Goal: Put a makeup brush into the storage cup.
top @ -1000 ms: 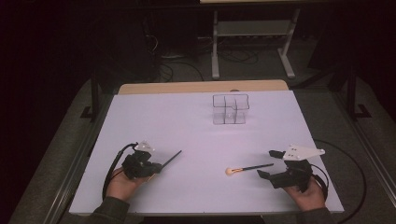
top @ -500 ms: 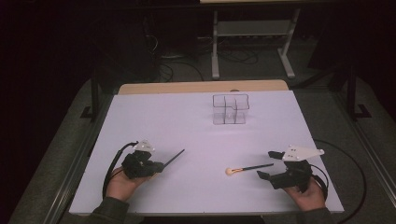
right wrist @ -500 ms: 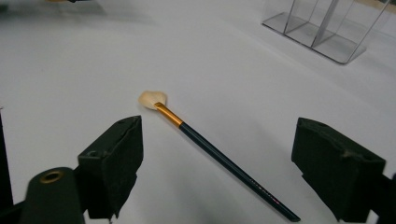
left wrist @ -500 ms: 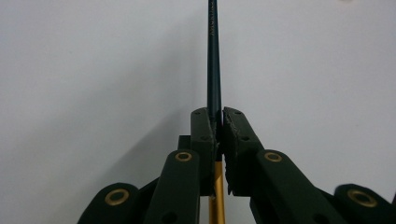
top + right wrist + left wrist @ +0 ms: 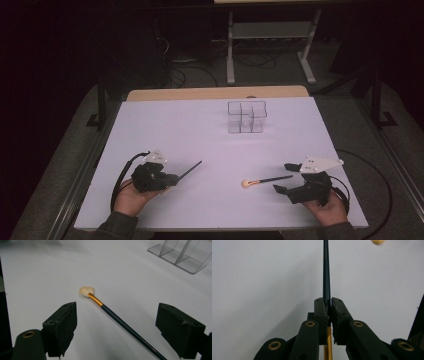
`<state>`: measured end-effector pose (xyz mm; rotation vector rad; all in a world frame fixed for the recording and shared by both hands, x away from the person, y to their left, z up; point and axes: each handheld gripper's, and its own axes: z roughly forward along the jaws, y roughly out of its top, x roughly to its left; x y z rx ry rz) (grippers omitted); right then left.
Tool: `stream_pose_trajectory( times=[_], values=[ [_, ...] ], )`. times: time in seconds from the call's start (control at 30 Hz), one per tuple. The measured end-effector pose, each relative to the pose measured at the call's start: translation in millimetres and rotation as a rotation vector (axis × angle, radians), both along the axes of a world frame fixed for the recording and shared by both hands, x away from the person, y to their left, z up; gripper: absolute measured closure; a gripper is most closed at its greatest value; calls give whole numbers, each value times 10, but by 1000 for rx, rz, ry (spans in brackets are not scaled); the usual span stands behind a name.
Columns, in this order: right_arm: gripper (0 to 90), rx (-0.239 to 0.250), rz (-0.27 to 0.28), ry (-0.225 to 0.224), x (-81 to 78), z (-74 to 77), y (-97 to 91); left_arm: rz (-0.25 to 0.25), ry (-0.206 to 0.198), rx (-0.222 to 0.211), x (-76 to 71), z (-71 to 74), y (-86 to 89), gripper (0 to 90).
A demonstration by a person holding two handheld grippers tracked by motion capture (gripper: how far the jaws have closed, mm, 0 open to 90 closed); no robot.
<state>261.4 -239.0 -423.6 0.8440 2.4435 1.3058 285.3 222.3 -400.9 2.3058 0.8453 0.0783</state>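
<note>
the dark brush handle (image 5: 326,272) is clenched between the fingers (image 5: 321,312) of the left gripper (image 5: 172,178), its shaft slanting out over the white worktop (image 5: 200,130) at the near left. a second brush (image 5: 117,317) with a pale tuft lies flat on the worktop in front of the right gripper (image 5: 286,177), whose fingers (image 5: 62,325) stand released, wide on either side of it without touching. a clear organiser (image 5: 246,117) sits well apart, farther back

The held brush (image 5: 326,272) hides its bristle end behind the jaws (gold ferrule peeking through), handle tip cut off above.
</note>
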Motion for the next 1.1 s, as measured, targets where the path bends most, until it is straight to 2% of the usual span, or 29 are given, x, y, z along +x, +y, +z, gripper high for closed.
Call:
stream_pose_trajectory(
  times=[0.1,0.13,0.2,0.47,0.67,0.83,1.1],
  values=[
    [164,-3,11,15,14,0,21,-21,5,15,-9,3,-16,832],
    [164,-3,15,13,18,3,26,-17,8,4,-14,1,-27,832],
    [162,0,17,18,33,24,38,-27,6,8,-9,9,-43,832],
    [152,-1,61,43,135,165,125,-59,-9,20,-10,97,-88,832],
    [148,-2,96,49,228,348,189,-94,-13,44,10,184,-143,832],
    [148,-33,140,40,299,522,258,-134,-21,58,19,256,-198,832],
    [151,-36,172,34,423,769,292,-156,-18,53,37,376,-275,832]
  ],
)
